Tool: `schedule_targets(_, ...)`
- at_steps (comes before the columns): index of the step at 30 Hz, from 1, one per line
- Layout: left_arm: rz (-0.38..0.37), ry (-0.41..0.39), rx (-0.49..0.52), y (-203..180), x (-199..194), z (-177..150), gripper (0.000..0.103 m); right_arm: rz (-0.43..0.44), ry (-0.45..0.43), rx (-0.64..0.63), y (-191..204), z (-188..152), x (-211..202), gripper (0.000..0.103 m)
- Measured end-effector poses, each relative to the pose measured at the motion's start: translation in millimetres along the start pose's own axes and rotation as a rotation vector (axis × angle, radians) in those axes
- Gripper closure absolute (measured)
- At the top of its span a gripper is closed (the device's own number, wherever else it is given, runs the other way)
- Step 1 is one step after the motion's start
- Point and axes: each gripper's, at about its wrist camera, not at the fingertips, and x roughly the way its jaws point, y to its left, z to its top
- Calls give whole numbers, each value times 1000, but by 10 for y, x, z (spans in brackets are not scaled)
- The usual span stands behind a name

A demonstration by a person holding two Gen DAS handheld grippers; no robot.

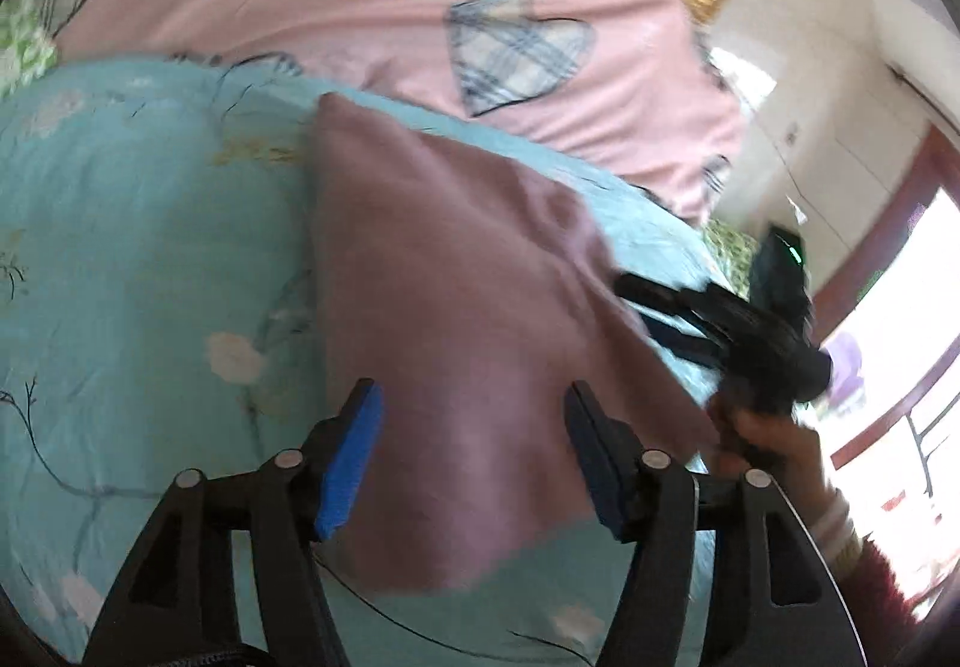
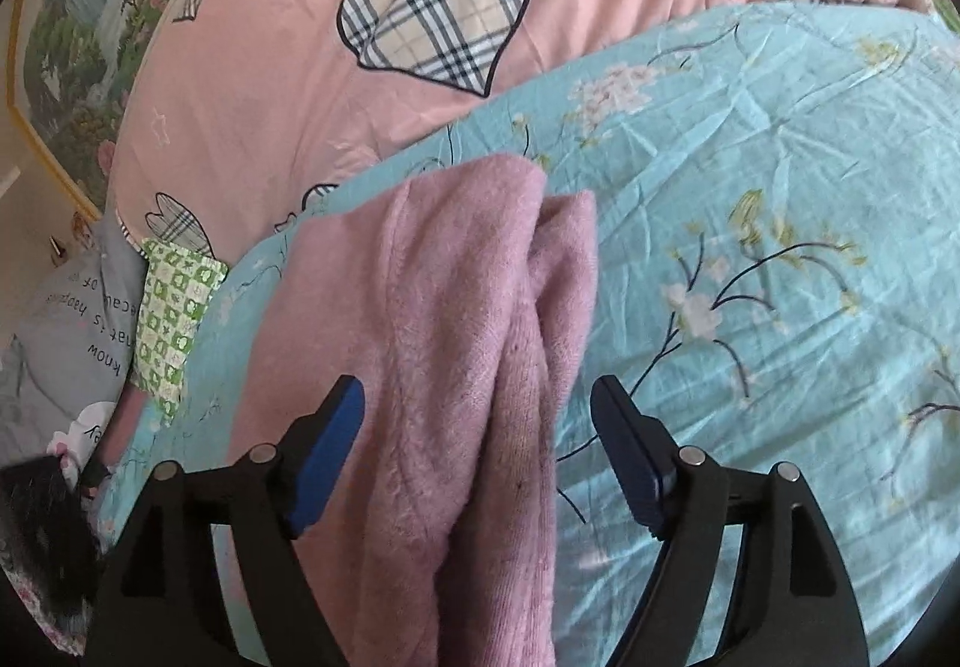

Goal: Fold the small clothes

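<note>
Left tongs (image 1: 474,451) and right tongs (image 2: 477,454) both gape apart, gripping nothing, each straddling the mauve knit garment (image 2: 456,319). It lies partly folded on the blue floral quilt (image 2: 750,187), apparently released so the layers settle flat.

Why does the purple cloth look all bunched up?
The purple cloth lies on the blue sheet with an uneven fold: two edges bunch into a deep crease down its middle instead of lying flat. Nothing looks torn or spilled. Both grippers hang open over it.
</note>
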Motion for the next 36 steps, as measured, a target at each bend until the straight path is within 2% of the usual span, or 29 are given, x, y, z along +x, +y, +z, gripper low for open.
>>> schedule_targets(4,-28,92,-97,394,378,224,36,25,29,42,-107,4,142,24)
schedule_targets(7,-68,141,-145,560,652,312,28,59,43,58,-149,1,236,24)
schedule_targets(9,-93,184,-169,635,865,338,28,78,62,56,-159,-2,329,24)
schedule_targets(11,-139,213,-186,684,1077,371,31,109,80,63,-179,-14,407,33)
schedule_targets(12,-138,194,-177,676,1102,396,36,133,88,77,-200,-19,437,51)
schedule_targets(13,-138,194,-167,657,1113,415,45,173,102,121,-245,-35,476,65)
schedule_targets(14,-145,197,-167,651,1100,419,54,194,100,157,-269,-53,483,67)
schedule_targets(16,-166,178,-168,636,999,418,61,177,82,141,-176,-77,411,72)
schedule_targets(18,-162,154,-144,590,803,385,63,189,66,134,-46,-102,324,73)
schedule_targets(20,-156,130,-141,569,619,353,64,240,51,127,151,-154,221,73)
schedule_targets(23,-160,89,-144,677,110,220,64,288,61,101,489,-287,145,73)
schedule_targets(26,-155,55,-161,885,-487,47,64,383,86,81,867,-505,112,74)
schedule_targets(32,-49,-8,-181,1348,-1553,-328,63,538,176,18,1709,-1050,370,74)
schedule_targets(36,7,-43,-192,1574,-1906,-520,63,589,238,-13,2129,-1390,655,74)
